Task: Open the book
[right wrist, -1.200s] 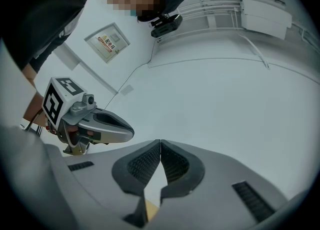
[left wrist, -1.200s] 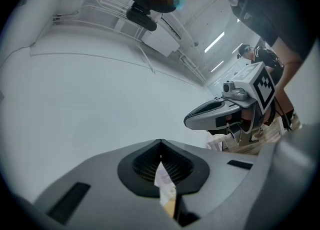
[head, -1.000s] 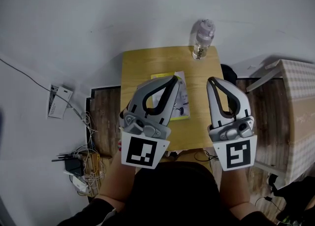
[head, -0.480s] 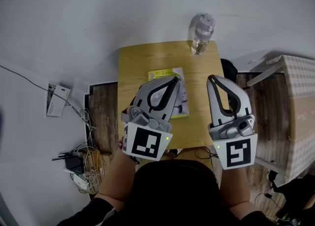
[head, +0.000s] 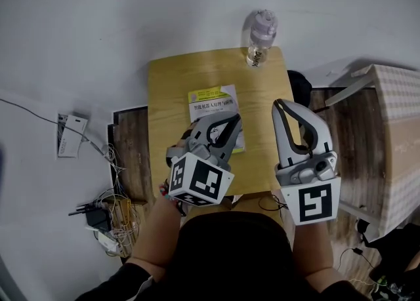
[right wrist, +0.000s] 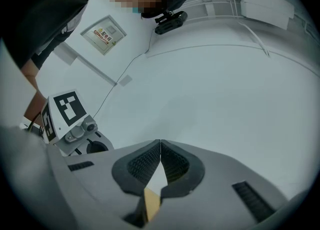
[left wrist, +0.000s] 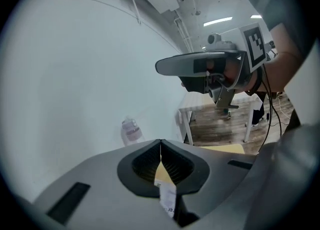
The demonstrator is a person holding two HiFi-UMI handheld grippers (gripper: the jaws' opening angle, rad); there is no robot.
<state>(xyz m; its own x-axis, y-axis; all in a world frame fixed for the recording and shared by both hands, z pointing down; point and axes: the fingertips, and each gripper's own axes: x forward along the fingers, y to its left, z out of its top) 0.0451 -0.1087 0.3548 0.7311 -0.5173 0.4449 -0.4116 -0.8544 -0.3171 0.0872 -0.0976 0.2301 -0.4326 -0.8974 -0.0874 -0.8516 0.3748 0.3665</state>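
Book [head: 211, 98] lies shut on table [head: 172, 96]; nothing done yet. L tongs [head: 234, 119] pinched together, empty, above its near end. R tongs [head: 278, 104] same, off beside.

table [head: 172, 106]: wooden | bottle [head: 260, 39]: upright, far edge | cables [head: 105, 218]: floor, left

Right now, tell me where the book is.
In the head view the book lies closed on the table, its near part hidden by the left gripper; the water bottle stands beyond it at the far right corner.
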